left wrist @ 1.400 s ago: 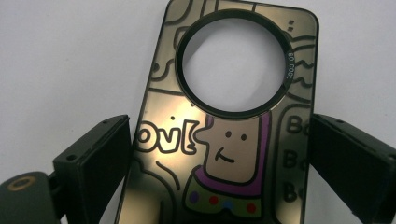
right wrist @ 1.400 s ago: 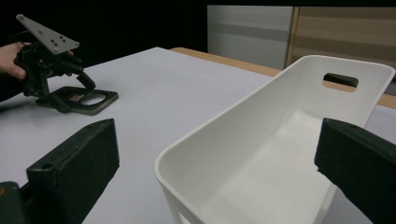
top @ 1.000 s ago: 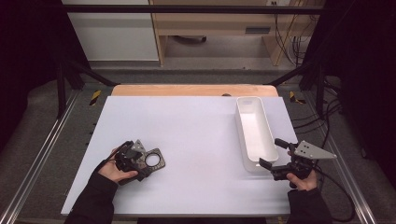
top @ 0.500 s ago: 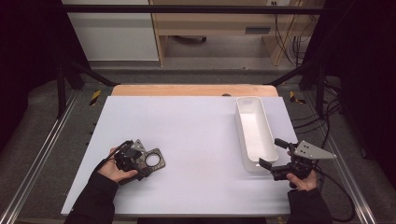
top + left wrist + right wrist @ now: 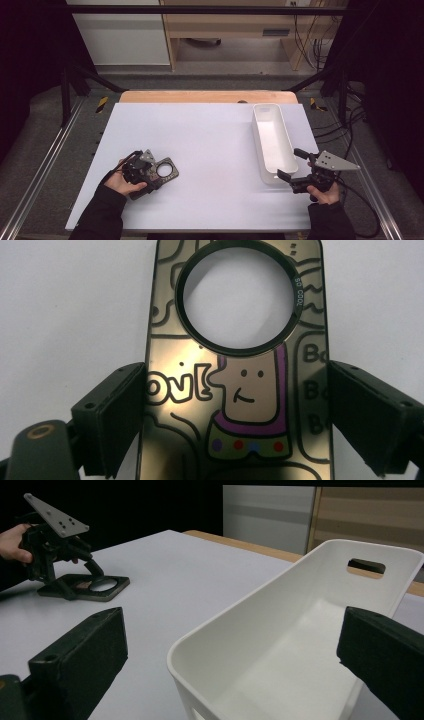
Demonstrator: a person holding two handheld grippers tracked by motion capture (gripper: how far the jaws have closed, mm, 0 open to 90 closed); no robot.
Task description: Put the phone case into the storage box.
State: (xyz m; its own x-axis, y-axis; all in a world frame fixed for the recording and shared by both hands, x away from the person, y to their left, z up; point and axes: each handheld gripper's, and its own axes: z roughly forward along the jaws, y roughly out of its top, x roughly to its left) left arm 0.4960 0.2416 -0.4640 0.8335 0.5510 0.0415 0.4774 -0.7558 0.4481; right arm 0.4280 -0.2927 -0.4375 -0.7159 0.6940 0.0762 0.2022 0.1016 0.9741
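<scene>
Our left tongs sit at the near left of the white table, with their jaws one on each side of a flat card that lies on the table. In the left gripper view both jaws stand right at the card's long edges; whether they press on it or merely flank it we cannot tell.

We see a glossy, bronze-coloured card with rounded corners and a big round hole near its far end, ringed in black. Black doodle lines cover it: a cartoon face with two dot eyes and a smile, a purple border around the figure, a collar with coloured dots, and bubble letters at both sides. Tiny white print runs along the ring, too small to read. The card's near end is cut off by the bottom of that view, and the letters at its right edge are partly hidden by the jaw.

Our right tongs are held wide apart, empty, just beside the near end of the long white tray.
</scene>
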